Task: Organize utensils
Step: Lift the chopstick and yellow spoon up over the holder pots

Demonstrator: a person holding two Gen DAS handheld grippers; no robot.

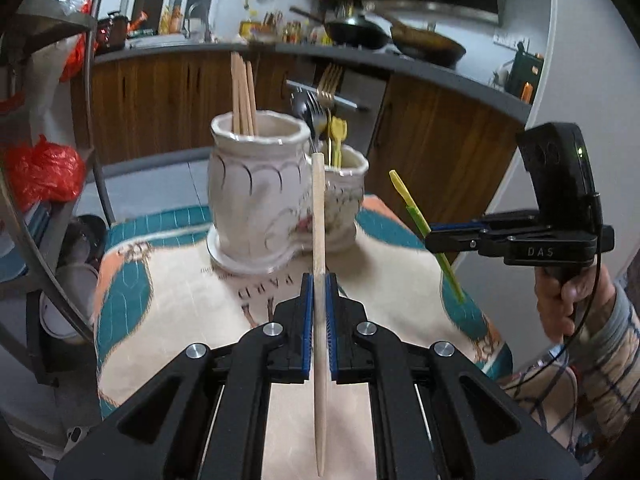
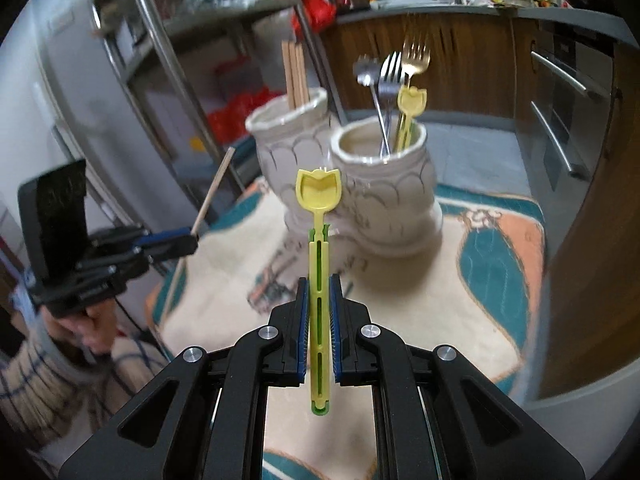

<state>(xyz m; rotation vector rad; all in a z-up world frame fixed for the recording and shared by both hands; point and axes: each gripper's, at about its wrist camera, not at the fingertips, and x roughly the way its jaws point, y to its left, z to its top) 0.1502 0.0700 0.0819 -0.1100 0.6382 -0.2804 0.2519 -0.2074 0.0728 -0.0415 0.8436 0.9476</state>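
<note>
My left gripper [image 1: 319, 280] is shut on a pale wooden chopstick [image 1: 319, 216] that points up toward two joined white ceramic pots. The left pot [image 1: 256, 184] holds several wooden chopsticks [image 1: 243, 92]. The right pot [image 1: 345, 196] holds metal forks [image 1: 320, 104] and a yellow plastic spoon [image 1: 337, 128]. My right gripper [image 2: 319, 280] is shut on a yellow-green plastic spoon [image 2: 319, 200], its bowl upward, in front of the fork pot [image 2: 384, 176]. The chopstick pot [image 2: 288, 136] stands to its left. In the left wrist view the right gripper [image 1: 430, 240] shows at the right with its spoon [image 1: 416, 216].
The pots stand on a round table under a cream, teal and orange cloth [image 1: 168, 304]. A metal shelf rack [image 1: 48, 184] with red bags stands to the left. A kitchen counter [image 1: 360, 56] with pans runs behind. A person's hand in a striped sleeve [image 1: 568, 304] holds the right gripper.
</note>
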